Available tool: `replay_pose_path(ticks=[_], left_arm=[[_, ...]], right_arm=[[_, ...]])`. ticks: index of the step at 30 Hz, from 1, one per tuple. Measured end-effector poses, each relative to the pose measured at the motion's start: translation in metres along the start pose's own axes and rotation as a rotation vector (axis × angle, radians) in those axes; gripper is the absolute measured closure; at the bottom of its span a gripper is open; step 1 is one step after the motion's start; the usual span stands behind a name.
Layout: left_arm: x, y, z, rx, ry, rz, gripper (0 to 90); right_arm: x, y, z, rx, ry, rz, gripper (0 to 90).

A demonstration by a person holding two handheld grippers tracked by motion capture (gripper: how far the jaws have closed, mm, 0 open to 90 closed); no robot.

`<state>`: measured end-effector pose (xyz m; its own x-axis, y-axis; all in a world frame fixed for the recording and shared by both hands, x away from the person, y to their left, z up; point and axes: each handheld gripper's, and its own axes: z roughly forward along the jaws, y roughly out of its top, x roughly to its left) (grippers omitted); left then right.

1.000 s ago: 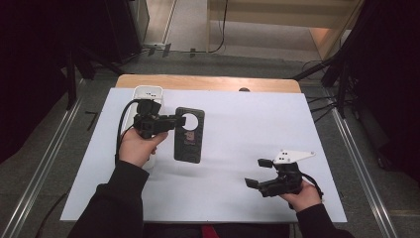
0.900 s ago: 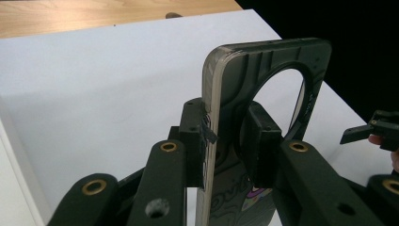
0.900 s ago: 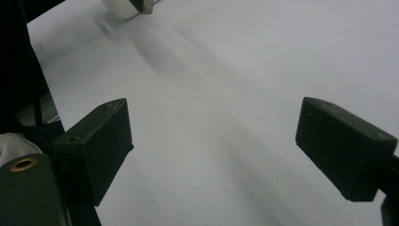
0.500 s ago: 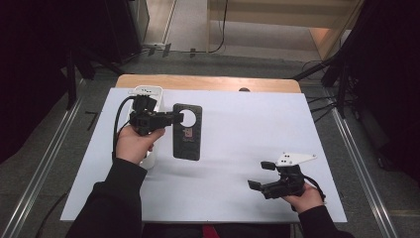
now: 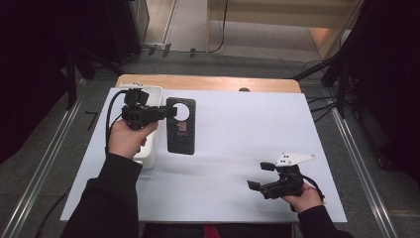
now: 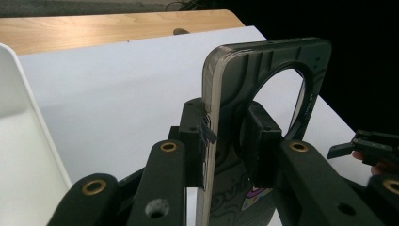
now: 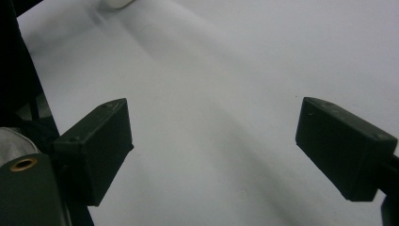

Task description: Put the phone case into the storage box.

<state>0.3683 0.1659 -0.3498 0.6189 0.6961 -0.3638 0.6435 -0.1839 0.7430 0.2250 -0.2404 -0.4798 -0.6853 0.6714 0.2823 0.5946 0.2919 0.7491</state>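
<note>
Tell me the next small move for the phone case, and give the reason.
Probably carry the phone case left over the white tray and lower it: the left hand-held gripper clamps its edge beside the tray, while the right hand-held gripper is open.

High view: white sheet (image 5: 237, 148) evenly lit from overhead and bright, surroundings on both sides fall to near black. Warm patch on the floor at top right. Shadows on the sheet short and soft. Frame low in detail, slightly grainy, sleeves merge into the dark.

Left gripper view: black case (image 6: 263, 108) sharp near its rim, with a pale glare line along its edge. Near jaws soft. Right side beyond the table black.

Right gripper view: sheet (image 7: 226, 94) grey-white with soft diagonal shadow bands, no texture resolved. Jaw tips slightly blurred, top left corner dark.
</note>
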Motion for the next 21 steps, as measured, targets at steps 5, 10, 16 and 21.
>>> replay_pose_path(ticks=[5,10,16,21], left_arm=[[0.005,0.001,-0.004,-0.006,0.005,-0.010,72.1],[0.012,0.003,-0.007,-0.013,0.011,-0.022,72.0],[0.018,0.003,-0.012,-0.021,0.018,-0.041,72.0],[0.024,0.005,-0.012,-0.017,0.028,-0.048,72.0]], right_arm=[[0.000,0.001,0.001,-0.001,0.002,0.016,10.4],[-0.001,0.002,0.001,-0.012,0.001,0.012,10.4],[-0.002,0.002,0.001,-0.004,0.003,0.013,10.4],[-0.002,0.002,0.002,-0.009,0.004,0.012,10.4]])
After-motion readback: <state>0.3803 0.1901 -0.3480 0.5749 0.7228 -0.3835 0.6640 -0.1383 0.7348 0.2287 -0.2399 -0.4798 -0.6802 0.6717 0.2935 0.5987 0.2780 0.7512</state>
